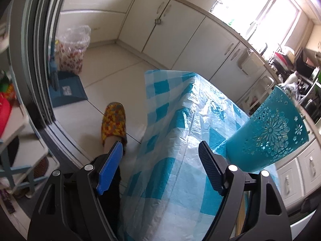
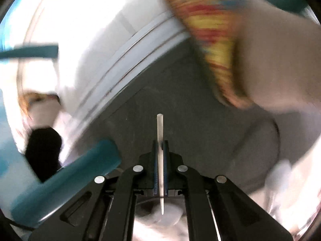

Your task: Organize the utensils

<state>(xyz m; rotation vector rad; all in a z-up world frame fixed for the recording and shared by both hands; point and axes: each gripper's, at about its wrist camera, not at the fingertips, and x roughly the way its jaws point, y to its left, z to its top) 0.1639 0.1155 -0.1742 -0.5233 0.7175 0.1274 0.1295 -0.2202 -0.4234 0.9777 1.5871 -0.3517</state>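
Teal plastic holder (image 1: 268, 128): a cut-out patterned cup with a flower motif, standing on the table just right of the left gripper's right finger, beyond its tip, and leaning in the fisheye view
Checked cloth (image 1: 176, 124): blue-and-white squares under a clear plastic sheet, covering the table that runs ahead between the left jaws and off to their right
Left gripper (image 1: 160, 151): jaws spread wide with nothing between them — one finger faced with a blue pad (image 1: 110, 166), the other black and ribbed
Slipper (image 1: 114, 121): yellow and red patterned, on the pale tiled floor just beyond the left finger's tip
Bin (image 1: 73, 48): lined with clear plastic, far ahead and left of the left jaws, near the white cabinets (image 1: 160, 28)
Right gripper (image 2: 160, 142): jaws pressed together on a thin pale utensil (image 2: 160, 128), seen edge-on
Utensil position: clamped between the two blue pads, one end poking out ahead of the fingertips, the other running back toward the camera; what kind of utensil it is cannot be told
Right view surroundings: heavily blurred — a dark grey surface ahead of the jaws, a teal shape (image 2: 66, 180) to their left, and a yellow-red patterned blur (image 2: 210, 32) up and to the right
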